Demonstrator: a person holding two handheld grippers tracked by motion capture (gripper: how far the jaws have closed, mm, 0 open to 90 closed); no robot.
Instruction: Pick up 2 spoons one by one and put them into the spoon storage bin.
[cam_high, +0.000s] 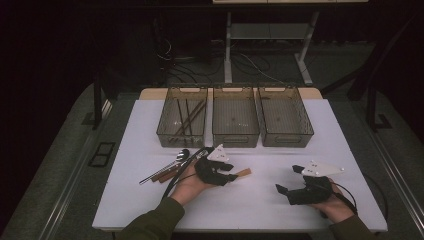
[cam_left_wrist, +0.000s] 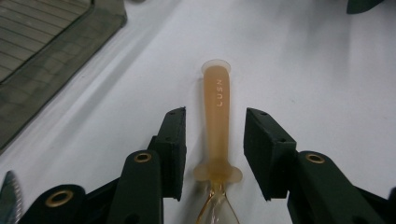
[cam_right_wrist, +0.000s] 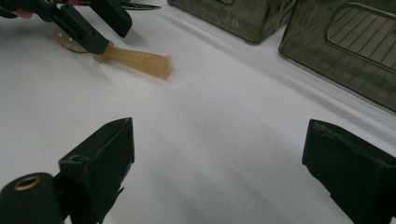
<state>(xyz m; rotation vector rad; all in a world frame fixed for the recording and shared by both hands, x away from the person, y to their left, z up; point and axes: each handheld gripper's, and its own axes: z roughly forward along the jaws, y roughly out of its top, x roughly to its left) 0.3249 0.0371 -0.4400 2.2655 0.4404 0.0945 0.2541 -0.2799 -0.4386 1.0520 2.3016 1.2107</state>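
Note:
An amber plastic utensil lies flat on the white table (cam_high: 280, 150), its handle (cam_left_wrist: 217, 121) marked with raised letters. My left gripper (cam_left_wrist: 215, 122) is open, one jaw on each side of that handle with a small gap at both sides. In the high view the left gripper (cam_high: 231, 171) sits at the table's middle front, and the handle's end (cam_high: 243, 173) sticks out to its right. My right gripper (cam_high: 290, 179) rests low at the front right, wide open with nothing between its jaws (cam_right_wrist: 219, 135). From there the amber handle (cam_right_wrist: 140, 59) and the left gripper (cam_right_wrist: 84, 23) are seen farther off.
Three smoky translucent bins stand in a row at the back: left (cam_high: 165, 135), middle (cam_high: 235, 140), right (cam_high: 287, 141). Brown sticks (cam_high: 190, 117) lie in the left bin. A metal spoon (cam_high: 182, 155) and other loose cutlery (cam_high: 162, 172) lie left of my left hand.

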